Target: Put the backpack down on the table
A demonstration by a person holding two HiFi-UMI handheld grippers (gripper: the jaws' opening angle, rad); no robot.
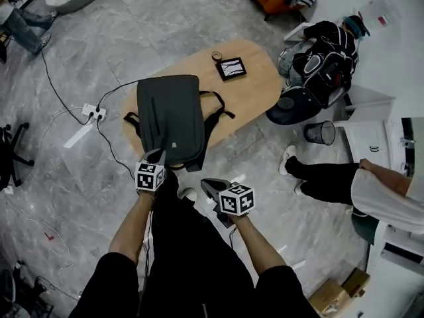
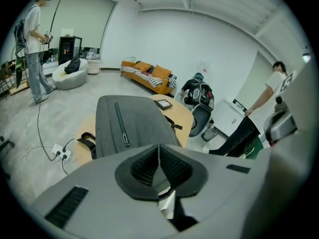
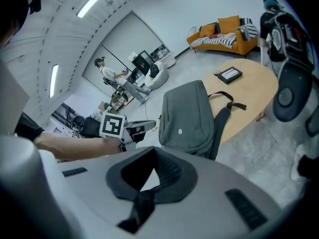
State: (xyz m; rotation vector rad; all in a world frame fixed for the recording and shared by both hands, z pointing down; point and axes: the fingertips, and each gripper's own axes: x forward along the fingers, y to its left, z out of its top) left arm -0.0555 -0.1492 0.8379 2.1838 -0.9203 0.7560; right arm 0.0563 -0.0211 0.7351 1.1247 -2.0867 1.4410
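Head view: grey backpack [image 1: 169, 118] lying flat on the near-left end of the oval wooden table [image 1: 255, 95], straps trailing off both sides. Left gripper [image 1: 158, 156] at the bag's near edge — jaws pressed together, nothing between them. Right gripper [image 1: 209, 186] nearer and to the right, over the floor — jaws likewise closed, empty. Small dark framed panel [image 1: 230, 67] toward the table's far end.

The backpack [image 1: 170, 119] is dark grey, the table [image 1: 255, 95] tan, the sofa [image 2: 160, 73] orange.
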